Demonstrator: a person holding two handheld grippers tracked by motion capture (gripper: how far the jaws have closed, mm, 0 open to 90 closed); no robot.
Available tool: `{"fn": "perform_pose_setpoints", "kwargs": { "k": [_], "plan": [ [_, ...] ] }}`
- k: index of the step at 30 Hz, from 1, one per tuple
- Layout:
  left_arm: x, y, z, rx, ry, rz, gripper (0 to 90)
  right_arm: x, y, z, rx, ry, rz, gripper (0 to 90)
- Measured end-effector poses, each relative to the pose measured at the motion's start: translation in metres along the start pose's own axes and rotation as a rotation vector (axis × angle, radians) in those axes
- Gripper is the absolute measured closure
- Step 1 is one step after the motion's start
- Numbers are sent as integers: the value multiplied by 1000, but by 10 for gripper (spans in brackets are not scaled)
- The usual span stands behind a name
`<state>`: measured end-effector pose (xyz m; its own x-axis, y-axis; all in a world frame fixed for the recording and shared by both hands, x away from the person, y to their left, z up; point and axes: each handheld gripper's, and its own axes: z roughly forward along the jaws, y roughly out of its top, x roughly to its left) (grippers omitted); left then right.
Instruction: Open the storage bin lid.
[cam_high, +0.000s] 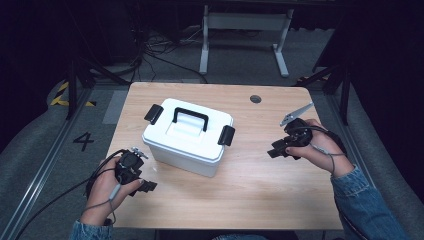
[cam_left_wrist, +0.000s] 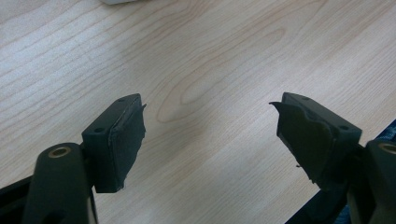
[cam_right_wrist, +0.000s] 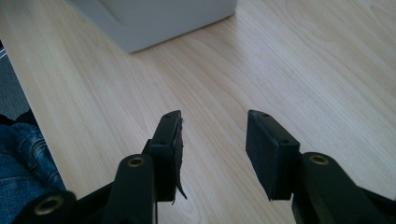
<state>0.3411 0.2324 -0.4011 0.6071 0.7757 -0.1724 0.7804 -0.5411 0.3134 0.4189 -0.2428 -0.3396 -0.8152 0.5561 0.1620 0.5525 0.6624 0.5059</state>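
Observation:
A white lidded box (cam_high: 187, 137) with a black handle (cam_high: 190, 116) and a black latch at each end stands in the middle of the wooden table (cam_high: 250, 190). My left gripper (cam_high: 146, 186) rests low at the table's front left, just short of the box's near corner. In the left gripper view its jaws stand wide apart, the left gripper (cam_left_wrist: 208, 126) open over bare wood. My right gripper (cam_high: 276, 150) is held above the table to the right of the box, pointing toward it. The right gripper (cam_right_wrist: 212, 128) is open with nothing between its pads, and the box (cam_right_wrist: 163, 18) lies ahead.
A round cable hole (cam_high: 255, 99) sits near the table's far right edge. Beyond the table stand a white desk frame (cam_high: 245, 22) and loose cables on the floor. A denim sleeve (cam_right_wrist: 23, 154) lies past the table's front edge.

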Motion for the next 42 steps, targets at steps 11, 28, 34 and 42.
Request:
{"fn": "perform_pose_setpoints", "kwargs": {
  "k": [11, 28, 34, 42],
  "plan": [
    [0, -2, 0, 2, 1, -5, 241, 10, 36, 0, -33, 12, -40, 613],
    [-1, -16, -1, 5, 8, -19, 240, 26, 106, 10, -93, 69, -102, 624],
    [-2, -19, -1, -7, 21, -15, 240, 29, 125, 22, -97, 85, -119, 618],
    [-4, -23, -1, -20, 16, 9, 240, 31, 145, 39, -104, 101, -130, 615]
  ]
}}
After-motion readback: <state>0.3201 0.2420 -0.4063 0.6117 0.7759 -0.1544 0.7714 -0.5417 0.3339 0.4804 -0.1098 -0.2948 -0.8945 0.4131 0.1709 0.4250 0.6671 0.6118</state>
